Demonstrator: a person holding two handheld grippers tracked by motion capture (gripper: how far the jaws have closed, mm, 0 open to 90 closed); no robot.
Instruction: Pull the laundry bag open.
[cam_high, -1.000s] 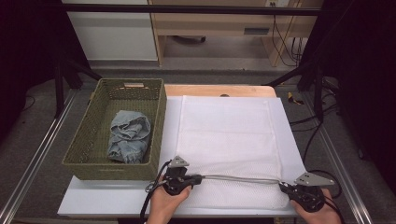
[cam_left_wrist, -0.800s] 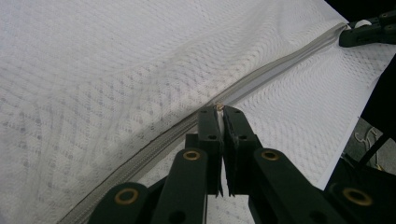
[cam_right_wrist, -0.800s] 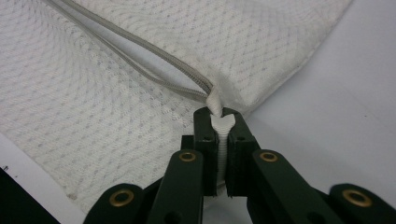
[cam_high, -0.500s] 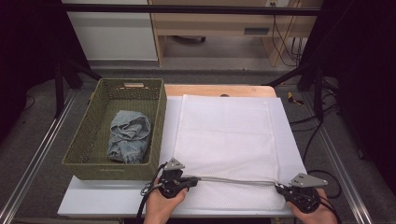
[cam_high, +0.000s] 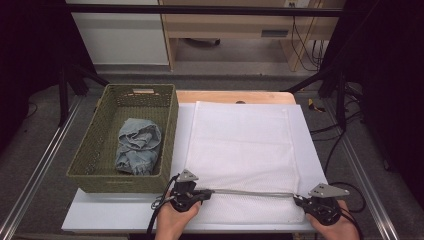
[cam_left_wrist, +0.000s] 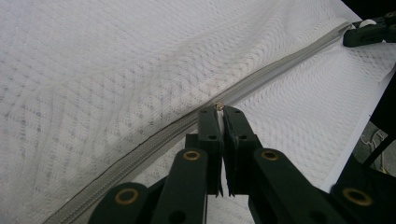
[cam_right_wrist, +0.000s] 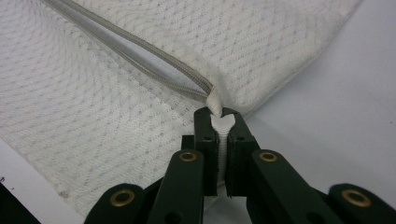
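mesh bag (cam_high: 245, 150), both grippers clamped on its zipper (cam_high: 250, 192)

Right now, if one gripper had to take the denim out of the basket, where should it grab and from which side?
Probably from straight above: the green basket has walls all round. The denim cloth lies crumpled on the bottom, so the fingers should pinch a raised fold on its top, near the middle. Its edges lie flat and close to the left wall, with less to bite on.
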